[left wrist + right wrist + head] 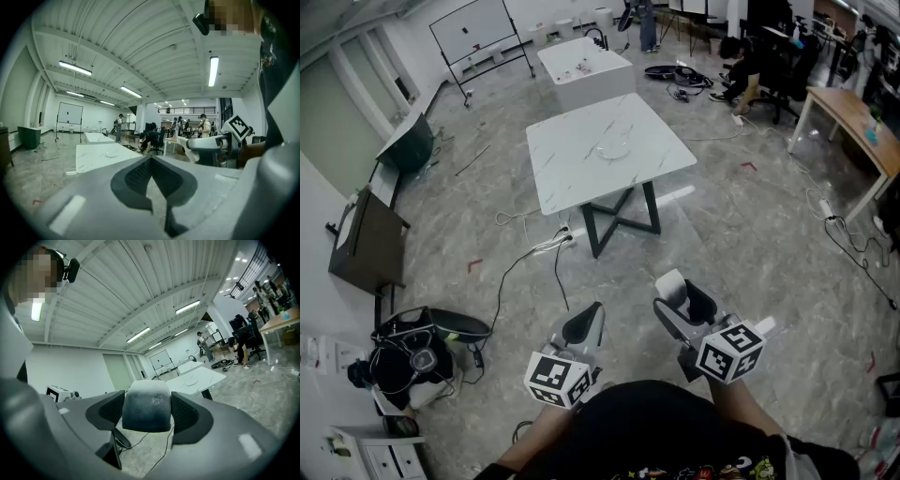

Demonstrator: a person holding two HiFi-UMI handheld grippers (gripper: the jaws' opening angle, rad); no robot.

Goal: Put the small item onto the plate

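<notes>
A clear plate lies on the white marble table, far ahead of me across the floor. The small item, a whitish rounded block, is pinched in my right gripper, held close to my body. In the right gripper view the block fills the gap between the jaws, with the table and plate small behind it. My left gripper is shut with nothing in it; its jaws meet. The left gripper view also shows the table and the plate.
A white counter and a whiteboard stand behind the table. A wooden desk is at the right, a dark cabinet and a bag with headphones at the left. Cables trail over the floor.
</notes>
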